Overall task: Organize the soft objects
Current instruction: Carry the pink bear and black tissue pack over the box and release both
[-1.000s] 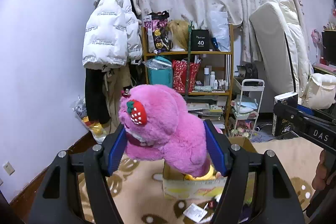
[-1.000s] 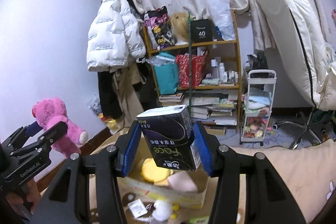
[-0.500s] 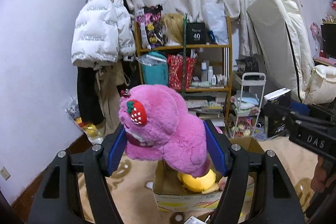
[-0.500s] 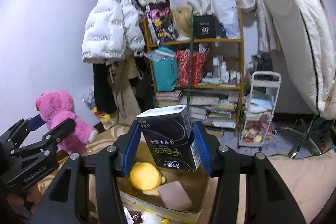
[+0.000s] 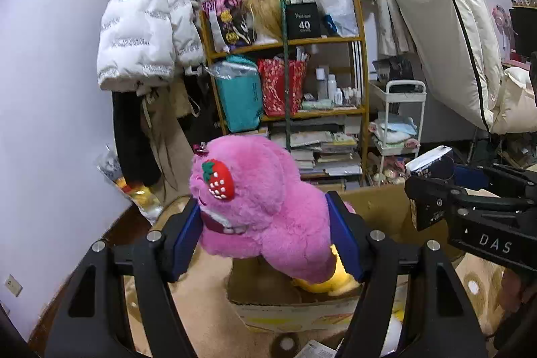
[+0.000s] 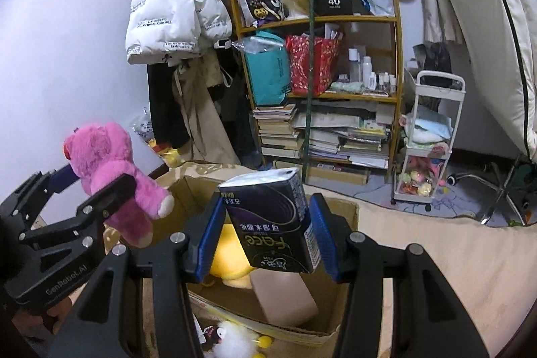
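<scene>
My left gripper (image 5: 265,237) is shut on a pink plush bear (image 5: 258,210) with a strawberry on its ear, held above the left end of an open cardboard box (image 5: 379,200). The bear (image 6: 107,163) and left gripper (image 6: 94,190) show at the left of the right wrist view. My right gripper (image 6: 268,234) is shut on a dark tissue pack (image 6: 272,217), held over the box (image 6: 339,307). The pack (image 5: 433,160) shows in the left wrist view too. In the box lie a yellow plush (image 6: 228,257) and a pink block (image 6: 285,297).
The box stands on a beige rug (image 6: 453,257). A white plush (image 6: 231,341) and a paper tag (image 5: 319,349) lie in front of it. Behind are a crowded wooden shelf (image 6: 335,72), hanging coats (image 6: 174,9), a white trolley (image 6: 429,136) and a leaning mattress (image 5: 446,22).
Both grippers have moved forward and down towards the box with their loads; the box is now larger and directly beneath them. Neither grip has changed.
</scene>
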A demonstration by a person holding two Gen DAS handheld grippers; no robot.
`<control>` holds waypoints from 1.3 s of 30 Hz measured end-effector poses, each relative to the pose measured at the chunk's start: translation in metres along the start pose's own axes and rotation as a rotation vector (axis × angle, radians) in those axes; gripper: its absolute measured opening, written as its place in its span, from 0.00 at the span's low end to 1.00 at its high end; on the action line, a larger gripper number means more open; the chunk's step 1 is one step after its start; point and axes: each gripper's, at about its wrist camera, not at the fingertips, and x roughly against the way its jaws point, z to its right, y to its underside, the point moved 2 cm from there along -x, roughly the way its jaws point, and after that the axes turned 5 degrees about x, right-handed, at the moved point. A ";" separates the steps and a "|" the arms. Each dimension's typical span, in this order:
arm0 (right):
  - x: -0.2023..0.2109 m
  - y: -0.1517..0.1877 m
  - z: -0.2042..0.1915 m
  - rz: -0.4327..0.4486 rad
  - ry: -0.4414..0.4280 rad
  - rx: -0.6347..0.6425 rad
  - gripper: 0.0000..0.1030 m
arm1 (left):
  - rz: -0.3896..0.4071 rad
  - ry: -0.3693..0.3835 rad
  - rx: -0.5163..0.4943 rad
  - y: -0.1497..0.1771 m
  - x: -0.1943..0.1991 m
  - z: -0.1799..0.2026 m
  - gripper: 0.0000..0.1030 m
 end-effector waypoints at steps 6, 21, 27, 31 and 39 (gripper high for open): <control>-0.010 0.007 0.003 -0.025 0.021 0.011 0.53 | -0.060 -0.006 0.009 0.010 -0.018 0.001 0.67; -0.023 0.019 0.012 -0.077 -0.017 -0.004 0.53 | -0.185 0.062 0.022 0.035 -0.037 0.010 0.68; -0.025 0.024 0.015 -0.108 -0.051 -0.032 0.53 | -0.214 0.069 0.041 0.041 -0.038 0.008 0.69; -0.025 0.025 0.014 -0.110 -0.059 -0.029 0.54 | -0.231 0.066 0.050 0.042 -0.042 0.005 0.70; -0.024 0.025 0.013 -0.106 -0.076 -0.041 0.54 | -0.250 0.081 0.070 0.042 -0.046 0.000 0.71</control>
